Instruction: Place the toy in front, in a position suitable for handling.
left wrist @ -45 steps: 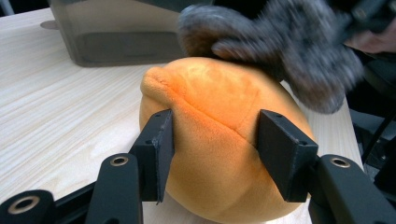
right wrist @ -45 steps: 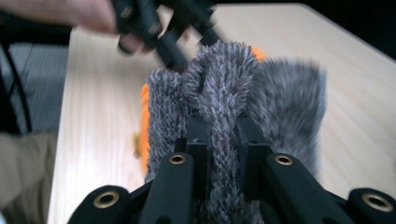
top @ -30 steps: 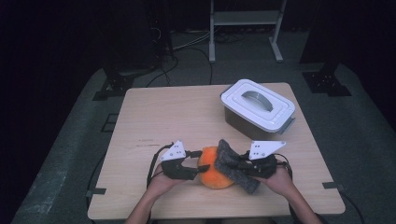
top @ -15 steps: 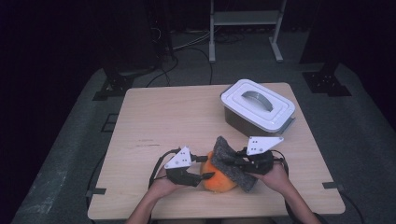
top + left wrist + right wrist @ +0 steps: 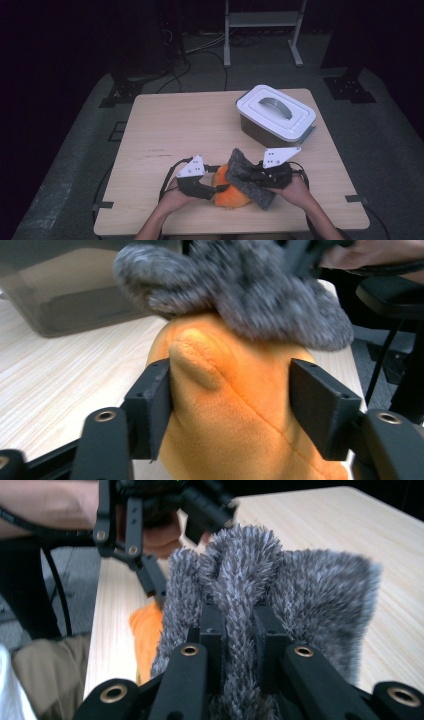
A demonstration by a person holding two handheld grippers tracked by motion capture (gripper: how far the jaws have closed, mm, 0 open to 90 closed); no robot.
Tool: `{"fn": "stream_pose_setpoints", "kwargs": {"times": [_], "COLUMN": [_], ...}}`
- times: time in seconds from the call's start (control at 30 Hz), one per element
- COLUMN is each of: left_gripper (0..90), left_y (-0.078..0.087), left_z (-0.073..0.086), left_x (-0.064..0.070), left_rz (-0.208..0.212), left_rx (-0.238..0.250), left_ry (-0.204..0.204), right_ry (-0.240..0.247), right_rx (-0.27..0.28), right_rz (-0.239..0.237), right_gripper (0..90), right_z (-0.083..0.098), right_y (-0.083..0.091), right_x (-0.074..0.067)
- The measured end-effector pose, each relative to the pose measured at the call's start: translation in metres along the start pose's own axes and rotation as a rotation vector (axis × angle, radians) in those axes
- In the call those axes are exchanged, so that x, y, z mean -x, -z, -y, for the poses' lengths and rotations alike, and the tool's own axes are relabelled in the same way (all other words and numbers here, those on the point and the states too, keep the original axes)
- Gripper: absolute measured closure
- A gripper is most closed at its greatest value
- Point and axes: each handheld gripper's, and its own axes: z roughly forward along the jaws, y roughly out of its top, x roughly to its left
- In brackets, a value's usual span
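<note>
Left gripper view: left gripper (image 5: 230,390) jaws, just opening, flank the orange plush toy (image 5: 235,405), one pad apart; right gripper (image 5: 235,625) pinches the grey fuzzy sock (image 5: 280,595); loosened, the toy could roll free off the near table edge (image 5: 230,231).

An orange plush toy (image 5: 231,194) rests at the table's near edge, about six o'clock. A fuzzy grey fabric piece (image 5: 248,180) drapes over its top, trailing toward four o'clock.

plush toy (image 5: 231,194) on the table (image 5: 180,125) at its near edge, fuzzy cloth (image 5: 248,180) draped over its right side, lidded container (image 5: 275,114) behind at far right, left gripper (image 5: 206,187) left of the toy, right gripper (image 5: 260,176) right.
</note>
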Motion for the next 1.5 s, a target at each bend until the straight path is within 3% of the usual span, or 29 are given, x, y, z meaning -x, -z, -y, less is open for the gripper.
{"fn": "stream_pose_setpoints", "kwargs": {"times": [0.13, 0.23, 0.33, 0.47, 0.57, 0.7, 0.93, 0.97, 1.0, 1.1, 1.27, 1.3, 1.33, 1.37, 1.4, 1.5], "left_gripper": [37.8, 39.1, 41.7, 41.5, 40.6, 38.8, 29.9, 33.1, 36.1, 39.7, 39.6, 38.0, 34.6, 30.0, 26.7, 20.4], "left_y": [0.001, 0.003, 0.004, 0.002, 0.003, 0.006, 0.004, 0.004, 0.004, 0.004, 0.005, 0.005, 0.006, 0.006, 0.005, -0.003], "left_z": [0.0, 0.002, 0.002, 0.001, 0.001, 0.001, 0.0, 0.0, 0.0, -0.001, 0.0, 0.0, -0.002, -0.002, -0.005, -0.007], "left_x": [0.0, -0.001, 0.001, 0.003, 0.0, -0.005, -0.005, -0.005, -0.003, -0.001, -0.001, -0.001, -0.003, -0.003, -0.003, 0.002], "left_rz": [0.018, 0.033, 0.057, 0.064, 0.036, -0.004, 0.038, 0.038, 0.044, 0.064, 0.063, 0.063, 0.068, 0.068, 0.068, 0.06], "left_rx": [-0.008, -0.015, -0.009, -0.01, -0.016, -0.036, -0.022, -0.022, -0.023, -0.017, -0.02, -0.02, -0.016, -0.016, -0.007, -0.024], "left_ry": [-0.034, -0.044, -0.077, -0.095, -0.067, -0.046, 0.031, 0.031, 0.0, -0.044, -0.045, -0.045, -0.003, -0.003, 0.032, 0.043], "right_ry": [-0.028, -0.039, -0.04, -0.039, -0.039, -0.024, -0.03, -0.03, -0.016, -0.031, -0.033, -0.035, -0.037, -0.037, -0.036, -0.037], "right_rx": [0.011, 0.008, 0.049, 0.029, -0.001, -0.029, -0.029, -0.029, -0.028, 0.026, 0.011, 0.008, 0.005, 0.005, 0.001, -0.002], "right_rz": [0.028, 0.01, -0.016, -0.014, -0.009, -0.031, -0.053, -0.053, -0.047, -0.03, -0.024, -0.027, -0.027, -0.027, -0.023, -0.052], "right_gripper": [77.8, 77.7, 77.7, 77.7, 77.7, 78.0, 78.2, 78.2, 78.3, 78.3, 78.3, 78.3, 78.3, 78.3, 78.3, 78.3], "right_z": [0.006, 0.009, 0.003, 0.007, 0.01, 0.013, 0.014, 0.014, 0.01, 0.005, 0.007, 0.008, 0.009, 0.009, 0.01, 0.01], "right_y": [0.005, 0.004, 0.004, 0.003, 0.003, -0.001, -0.002, -0.002, 0.001, 0.008, 0.005, 0.004, 0.004, 0.004, 0.003, 0.0], "right_x": [0.008, 0.008, 0.006, 0.01, 0.011, 0.0, -0.002, -0.002, -0.002, 0.005, 0.008, 0.008, 0.007, 0.007, 0.006, 0.002]}}
